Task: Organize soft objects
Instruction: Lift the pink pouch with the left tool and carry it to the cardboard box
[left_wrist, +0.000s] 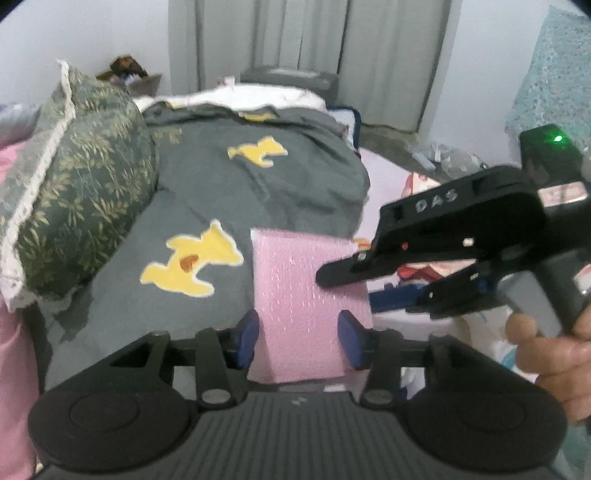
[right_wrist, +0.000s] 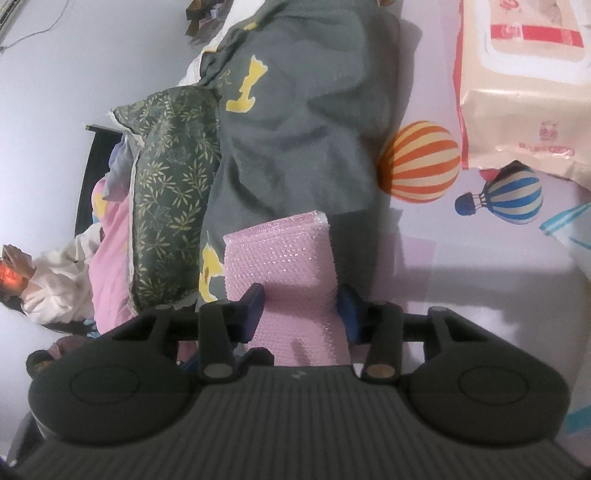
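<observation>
A folded pad of pink bubble wrap (left_wrist: 303, 280) is lying in the lower middle of both views, resting on the near edge of a dark grey blanket with yellow animal patches (left_wrist: 258, 192) and hanging down toward the cameras.

The left gripper (left_wrist: 299, 332) is straddling the near end of the wrap at the bottom of the left wrist view. Its two blue pads (left_wrist: 247, 339) are sitting right at the wrap's side edges, but I cannot tell whether they are squeezing it or only touching it.

The right gripper (right_wrist: 301, 310) is flanking the same pad in its own view, with the wrap filling the gap between its blue pads. From the left wrist view it is reaching in from the right of the frame, one black finger lying over the wrap's right edge and the other running lower, to the right. Whether it is truly clamping is not clear either. A hand (left_wrist: 554, 362) is gripping its handle at the lower right.

A green leaf-patterned pillow with white lace trim (left_wrist: 85, 177) is leaning against the blanket's left side. In the right wrist view, a lilac sheet printed with striped hot-air balloons (right_wrist: 461, 266) is spreading out to the right of the blanket, and a beige pack of wet wipes (right_wrist: 524, 110) is lying on it at the upper right.
</observation>
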